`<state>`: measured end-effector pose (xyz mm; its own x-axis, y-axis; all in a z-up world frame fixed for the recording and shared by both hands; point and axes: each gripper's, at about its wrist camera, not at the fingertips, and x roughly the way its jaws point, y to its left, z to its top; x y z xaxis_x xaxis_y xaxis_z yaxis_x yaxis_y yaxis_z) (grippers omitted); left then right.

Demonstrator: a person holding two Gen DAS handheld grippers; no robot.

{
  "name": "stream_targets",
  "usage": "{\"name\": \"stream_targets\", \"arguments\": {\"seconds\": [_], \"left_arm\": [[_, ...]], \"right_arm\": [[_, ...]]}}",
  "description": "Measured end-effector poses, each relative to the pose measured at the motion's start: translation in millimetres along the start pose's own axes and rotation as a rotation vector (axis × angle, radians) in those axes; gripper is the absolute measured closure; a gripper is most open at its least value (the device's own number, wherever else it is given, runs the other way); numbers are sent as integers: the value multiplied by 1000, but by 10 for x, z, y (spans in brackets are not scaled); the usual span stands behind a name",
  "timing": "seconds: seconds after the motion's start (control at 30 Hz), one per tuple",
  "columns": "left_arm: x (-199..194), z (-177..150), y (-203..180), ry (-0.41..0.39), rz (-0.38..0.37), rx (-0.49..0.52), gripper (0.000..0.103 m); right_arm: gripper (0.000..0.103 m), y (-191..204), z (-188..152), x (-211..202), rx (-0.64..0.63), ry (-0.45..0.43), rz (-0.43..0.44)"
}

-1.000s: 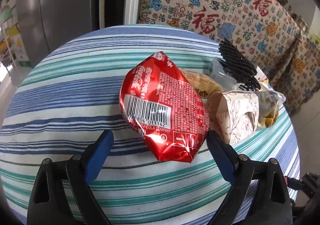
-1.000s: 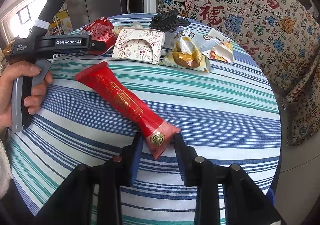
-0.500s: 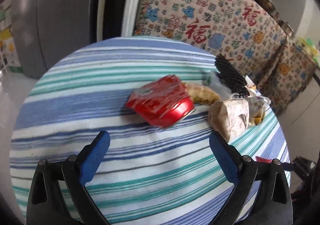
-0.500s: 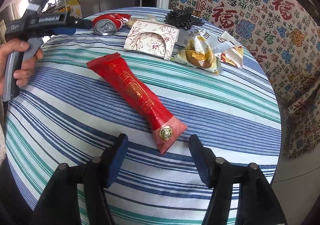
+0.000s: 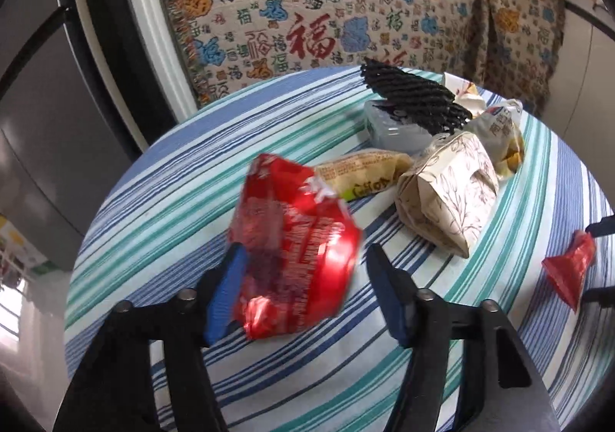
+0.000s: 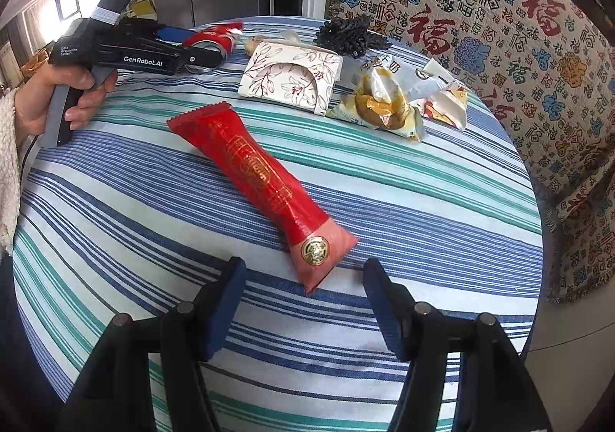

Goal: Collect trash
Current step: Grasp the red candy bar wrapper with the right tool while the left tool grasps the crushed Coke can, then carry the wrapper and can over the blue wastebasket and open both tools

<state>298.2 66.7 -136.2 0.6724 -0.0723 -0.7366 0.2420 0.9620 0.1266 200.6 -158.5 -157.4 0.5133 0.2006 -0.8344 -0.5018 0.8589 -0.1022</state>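
The crushed red can (image 5: 292, 251) is smeared by motion blur in the left wrist view, so its print is unreadable and contact with the closing jaws cannot be judged. In the right wrist view the left gripper (image 6: 215, 47) covers most of it. The long red wrapper (image 5: 569, 270) is cut off at three o'clock. The clear container (image 5: 392, 128) sits half hidden under the black mesh piece (image 5: 415, 97).
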Motion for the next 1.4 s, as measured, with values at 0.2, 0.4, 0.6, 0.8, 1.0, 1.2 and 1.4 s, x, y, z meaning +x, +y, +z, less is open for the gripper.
{"name": "stream_targets", "arguments": {"seconds": [0.2, 0.4, 0.6, 0.8, 1.0, 1.2, 1.4], "left_arm": [[-176, -131, -28, -17, -4, -44, 59], [-401, -266, -120, 13, -44, -90, 60], [-584, -377, -149, 30, -97, -183, 60], [-764, -434, -210, 13, -152, -242, 60], [-888, -415, -458, -12, -210, -249, 61], [-962, -329, -853, -24, -262, -219, 61], [-971, -214, -1225, -31, -287, -184, 62]], "right_arm": [[39, -41, 44, -146, -22, -16, 22], [32, -29, 190, -259, -109, -118, 42], [52, 42, 339, 125, -125, -50, 91], [89, -251, 341, -44, 131, -37, 157], [89, -369, 135, -318, 264, -52, 200], [89, -562, -24, -509, 312, -76, 146], [90, -755, -239, -707, 354, -90, 103]]}}
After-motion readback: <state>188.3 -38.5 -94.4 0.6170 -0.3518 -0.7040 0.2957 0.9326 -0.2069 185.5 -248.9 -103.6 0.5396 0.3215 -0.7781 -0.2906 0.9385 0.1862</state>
